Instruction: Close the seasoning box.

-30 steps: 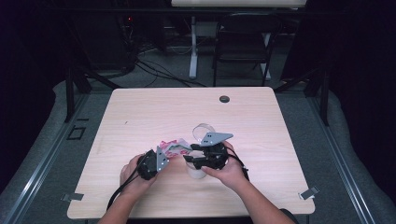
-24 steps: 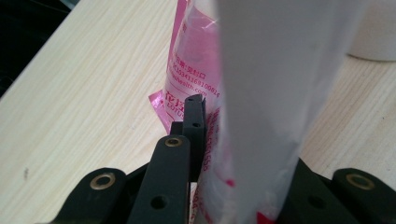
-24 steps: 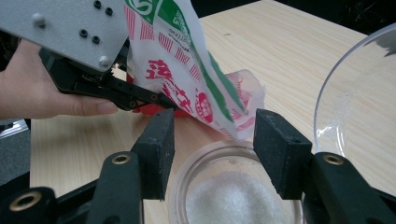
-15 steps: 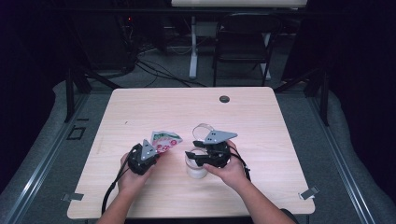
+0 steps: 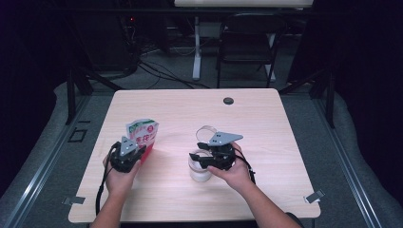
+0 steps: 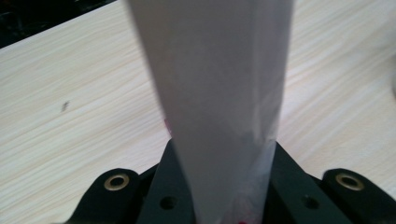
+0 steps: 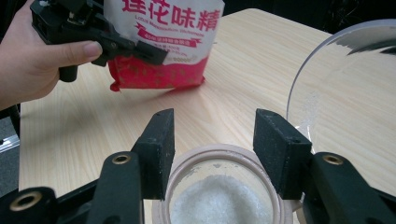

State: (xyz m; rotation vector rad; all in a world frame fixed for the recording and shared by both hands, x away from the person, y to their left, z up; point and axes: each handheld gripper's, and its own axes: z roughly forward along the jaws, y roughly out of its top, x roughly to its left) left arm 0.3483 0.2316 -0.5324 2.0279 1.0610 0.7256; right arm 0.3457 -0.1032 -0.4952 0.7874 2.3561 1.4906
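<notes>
in the high view a pale wood-grain table (image 5: 266,118) stands on grey carpet in a dark room, with a small black disc (image 5: 228,100) set near its far edge, a folding chair (image 5: 247,45) and a white table leg behind it, and loose cables trailing over the floor. the left gripper (image 5: 138,151) is at the table's left part, its jaws pinched on the lower edge of a white, red and green seasoning pouch (image 5: 142,134) that stands upright with its base at the wood; they have just been closing, with the pouch between them. well apart to the right, the right gripper (image 5: 197,158) sits over a small white jar (image 5: 199,172), with the jar's clear hinged lid (image 5: 207,133) tipped open behind it. in the left gripper view the pouch's plain white edge (image 6: 219,102) rises straight up from between the two black jaws, which are clamped on it, with light wood grain on both sides. in the right gripper view the jaws stand wide on either side of the jar's pinkish rim (image 7: 219,154) without clearly pressing it; white grains (image 7: 219,200) fill the jar, and the clear lid (image 7: 345,88) curves up at the right. farther off, the pouch (image 7: 163,42) shows large red chinese characters reading 莲花味精 with a line of small print beneath, too fine to read, above a red lower band, its bottom corner resting on the table.
</notes>
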